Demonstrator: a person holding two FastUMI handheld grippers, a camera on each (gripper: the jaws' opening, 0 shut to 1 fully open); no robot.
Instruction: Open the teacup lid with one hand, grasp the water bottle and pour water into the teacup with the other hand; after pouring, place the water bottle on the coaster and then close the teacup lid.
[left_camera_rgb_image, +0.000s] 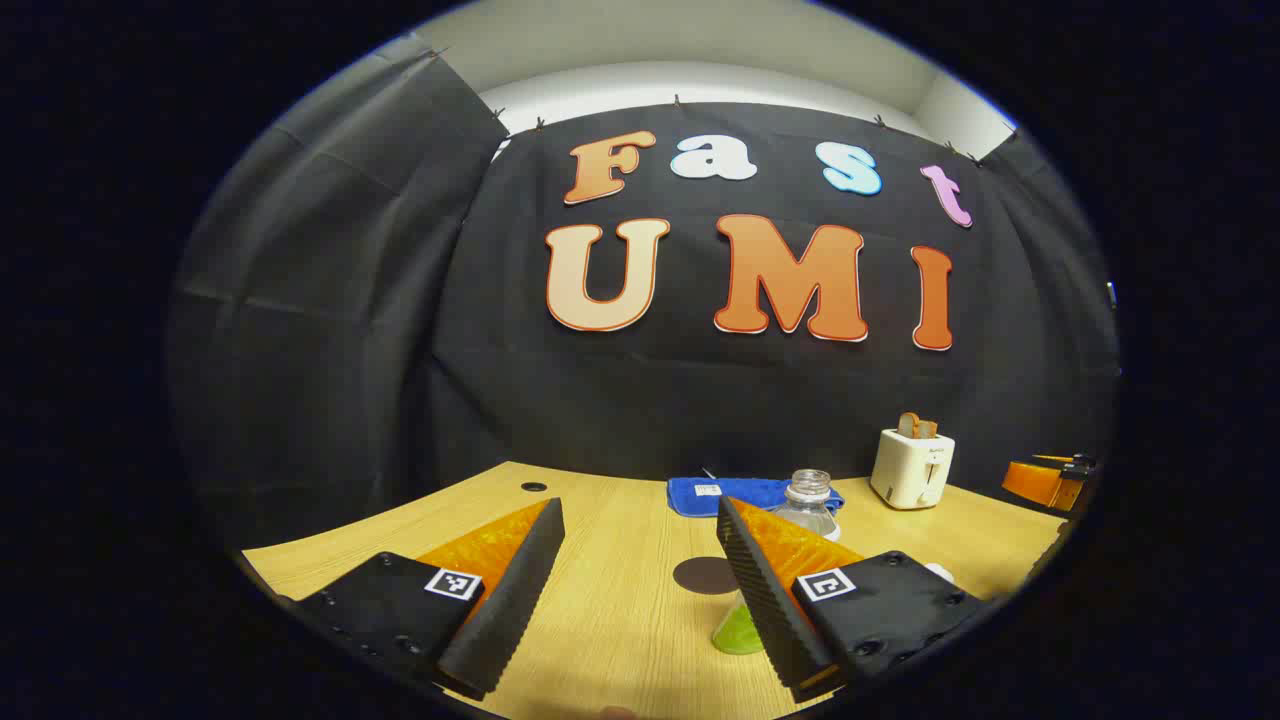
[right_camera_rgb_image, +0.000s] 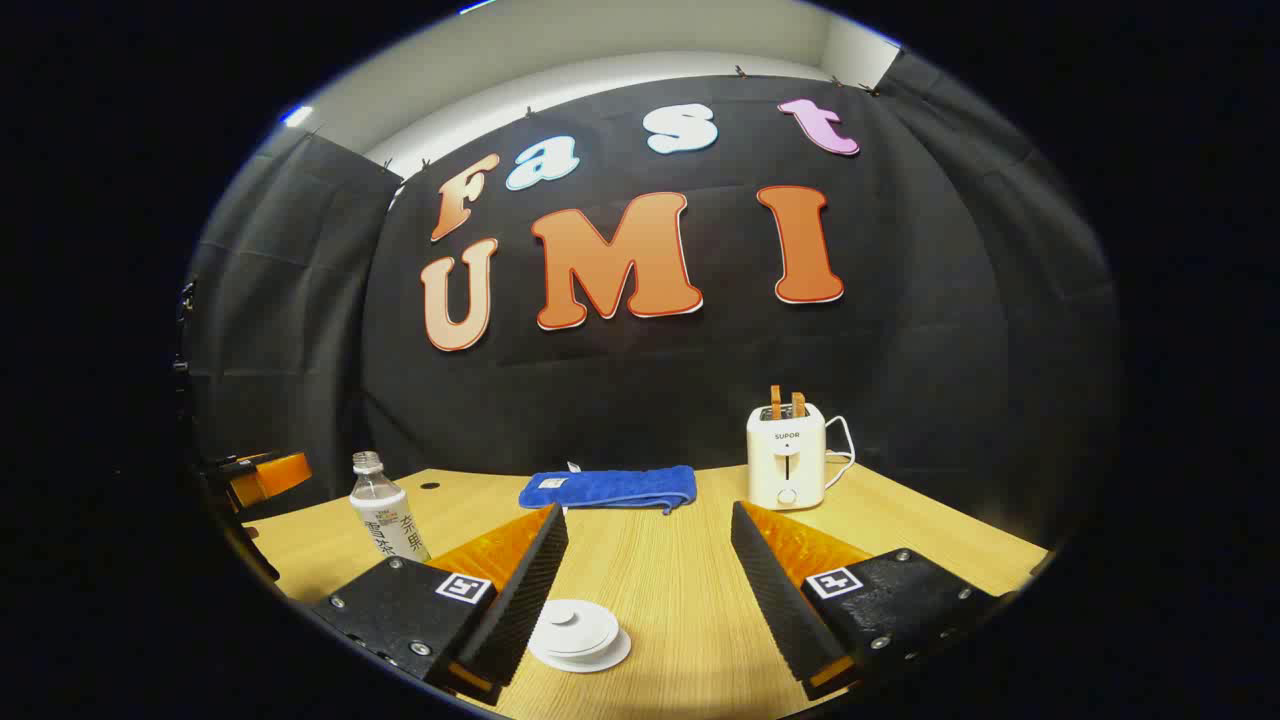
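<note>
Low in the right gripper view, the white teacup lid (right_camera_rgb_image: 580, 630) lies on the wooden table (right_camera_rgb_image: 660, 590), partly hidden behind one finger of the right gripper (right_camera_rgb_image: 648, 590), whose jaws stand wide apart with nothing between them. Left of it stands the water bottle (right_camera_rgb_image: 385, 515), uncapped. Behind lie a blue towel (right_camera_rgb_image: 610, 488) and a white toaster (right_camera_rgb_image: 788, 455). The left gripper (left_camera_rgb_image: 640, 590) is likewise spread wide and empty; its finger covers much of the bottle (left_camera_rgb_image: 808, 500) and a green object (left_camera_rgb_image: 738, 630) I cannot identify, beside the dark round coaster (left_camera_rgb_image: 703, 575).
</note>
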